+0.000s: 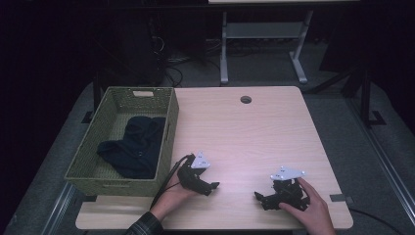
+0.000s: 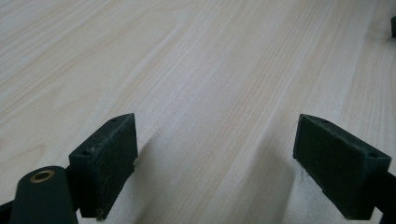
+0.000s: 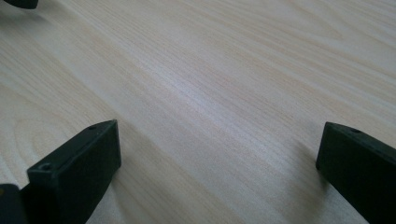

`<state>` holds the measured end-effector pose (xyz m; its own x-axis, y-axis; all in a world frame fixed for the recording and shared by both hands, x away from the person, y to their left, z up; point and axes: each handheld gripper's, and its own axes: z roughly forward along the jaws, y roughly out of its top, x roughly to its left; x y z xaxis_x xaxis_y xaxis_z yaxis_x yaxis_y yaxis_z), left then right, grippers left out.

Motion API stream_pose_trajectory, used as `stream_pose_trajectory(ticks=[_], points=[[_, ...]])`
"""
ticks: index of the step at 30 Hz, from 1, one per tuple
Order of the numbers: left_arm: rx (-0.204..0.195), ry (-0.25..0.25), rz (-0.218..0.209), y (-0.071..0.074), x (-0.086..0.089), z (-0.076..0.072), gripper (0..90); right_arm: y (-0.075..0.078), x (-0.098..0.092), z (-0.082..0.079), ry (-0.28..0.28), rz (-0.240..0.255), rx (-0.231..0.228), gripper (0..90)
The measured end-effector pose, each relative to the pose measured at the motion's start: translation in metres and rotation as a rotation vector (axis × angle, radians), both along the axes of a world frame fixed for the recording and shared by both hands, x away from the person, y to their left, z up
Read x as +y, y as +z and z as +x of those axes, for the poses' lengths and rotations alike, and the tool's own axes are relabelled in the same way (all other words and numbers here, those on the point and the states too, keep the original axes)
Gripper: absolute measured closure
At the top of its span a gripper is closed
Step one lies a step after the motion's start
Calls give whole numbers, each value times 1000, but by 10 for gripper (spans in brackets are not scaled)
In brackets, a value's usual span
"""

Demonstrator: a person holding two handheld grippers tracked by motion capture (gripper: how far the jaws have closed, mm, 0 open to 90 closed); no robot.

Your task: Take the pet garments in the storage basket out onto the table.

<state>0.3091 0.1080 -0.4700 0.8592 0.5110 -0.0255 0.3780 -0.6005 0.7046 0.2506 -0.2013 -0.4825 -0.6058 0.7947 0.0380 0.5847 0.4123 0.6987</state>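
A person sits at a pale, light-wood rectangular table (image 1: 244, 132) and holds a black two-jaw gripper in each hand, both resting low near the table's front edge. The left gripper (image 1: 211, 186), topped by a grey three-cornered plate, points toward the right gripper (image 1: 260, 197), which carries a like plate and points back toward it; bare wood lies between the two sets of jaws, and they sit apart without touching. In the left gripper view, the left gripper (image 2: 215, 163) has its jaws spread wide, with nothing but the wood grain of the table (image 2: 210, 70) between them and ahead of them. A small dark shape shows at the far upper right edge of that view, too little of it to identify. In the right gripper view, the right gripper (image 3: 217, 175) likewise has its jaws wide apart and empty, with plain table (image 3: 224, 84) between them. Well behind and outward of the left gripper's jaws, at the table's left edge, stands an olive-green woven rectangular basket (image 1: 169, 127). Inside it lies a crumpled dark navy cloth garment (image 1: 134, 147), heaped toward the basket's middle and touched by neither gripper.
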Motion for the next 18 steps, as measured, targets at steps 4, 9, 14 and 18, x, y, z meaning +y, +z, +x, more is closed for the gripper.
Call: stream_pose_trajectory(ticks=[4, 9, 14, 18], points=[[4, 2, -9, 2, 1, 0, 133, 0, 0, 0, 0, -1, 0, 0], [3, 1, -10, 6, 1, 1, 133, 0, 0, 0, 0, -1, 0, 0], [12, 3, -21, 10, 2, 2, 133, 0, 0, 0, 0, -1, 0, 0], [24, 12, -20, 12, 2, 3, 133, 0, 0, 0, 0, -1, 0, 0]])
